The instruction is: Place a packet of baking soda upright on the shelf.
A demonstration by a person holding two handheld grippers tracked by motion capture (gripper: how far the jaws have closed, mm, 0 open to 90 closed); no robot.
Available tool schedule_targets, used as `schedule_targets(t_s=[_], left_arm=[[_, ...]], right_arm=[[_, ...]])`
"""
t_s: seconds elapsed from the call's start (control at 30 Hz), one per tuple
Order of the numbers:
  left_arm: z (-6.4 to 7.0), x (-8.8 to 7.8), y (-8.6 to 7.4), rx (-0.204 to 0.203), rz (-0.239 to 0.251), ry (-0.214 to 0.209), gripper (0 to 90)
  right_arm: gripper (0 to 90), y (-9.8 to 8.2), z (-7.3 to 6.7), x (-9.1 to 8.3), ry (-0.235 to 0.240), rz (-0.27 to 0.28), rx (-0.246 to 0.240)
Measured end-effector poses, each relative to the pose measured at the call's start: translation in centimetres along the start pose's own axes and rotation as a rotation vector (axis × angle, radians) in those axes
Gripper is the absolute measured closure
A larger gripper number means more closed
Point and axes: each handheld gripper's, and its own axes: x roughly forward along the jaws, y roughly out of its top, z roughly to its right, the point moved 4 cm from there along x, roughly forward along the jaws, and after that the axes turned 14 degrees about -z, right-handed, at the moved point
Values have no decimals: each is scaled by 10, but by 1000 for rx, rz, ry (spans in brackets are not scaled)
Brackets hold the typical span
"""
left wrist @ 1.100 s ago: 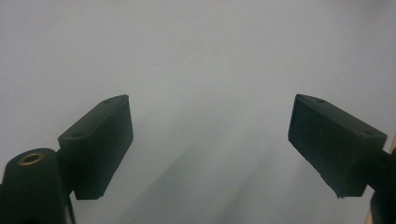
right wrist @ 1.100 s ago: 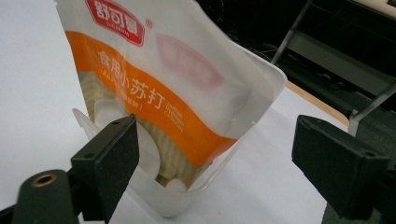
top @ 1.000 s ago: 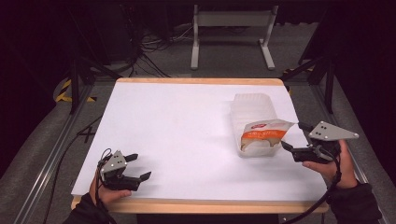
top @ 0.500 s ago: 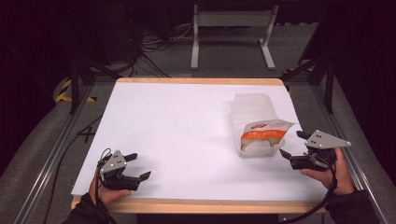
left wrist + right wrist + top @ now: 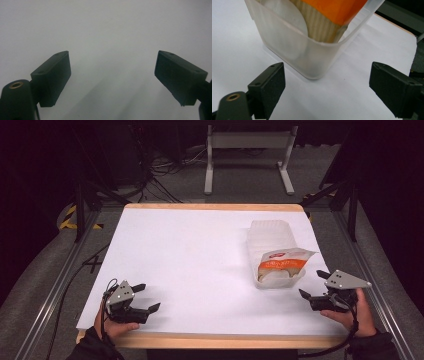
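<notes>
A clear plastic tub (image 5: 272, 237) stands on the right half of the white table (image 5: 200, 255), with an orange-and-white bag (image 5: 282, 262) lying in its near end. My right gripper (image 5: 315, 283) rests open on the table just right of the tub's near corner, jaws wide apart and empty. In the right gripper view the tub's corner (image 5: 312, 57) stands a little ahead of that gripper (image 5: 325, 82), with the orange bag (image 5: 334, 10) and a pale round piece (image 5: 287, 17) behind its wall. My left gripper (image 5: 148, 297) lies open and empty at the front left; its own view shows it (image 5: 112, 72) over bare tabletop.
The table's wooden front edge (image 5: 215, 340) runs just behind both hands. Metal rails (image 5: 55, 285) flank the table on the left and on the right (image 5: 372, 275). A white stand (image 5: 247, 155) and cables sit on the dark floor beyond.
My right gripper has pulled back from the tub toward the front right and come down to the table. The left gripper has stayed put.
</notes>
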Motion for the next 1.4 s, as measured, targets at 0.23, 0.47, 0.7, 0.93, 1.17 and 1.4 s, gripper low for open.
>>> schedule_targets(t_s=[0.23, 0.47, 0.7, 0.93, 1.17, 1.4], left_arm=[[0, 1, 0, 0, -1, -2, 143], [0, 1, 0, -3, 0, -2, 143], [0, 1, 1, 3, 0, -1, 143], [-1, 1, 1, -14, 14, 1, 143], [-2, 1, 1, -10, 2, 6, 142], [-1, -2, 1, -8, 24, 19, 142]], right_arm=[[144, -16, -2, 6, 6, -10, 19], [143, -34, -5, 12, 24, -10, 50], [140, -49, -5, 13, 13, 15, 89], [128, -55, -2, 7, -14, 79, 135], [122, -60, 3, 1, -20, 162, 200], [119, -59, 2, 2, -45, 149, 193]])
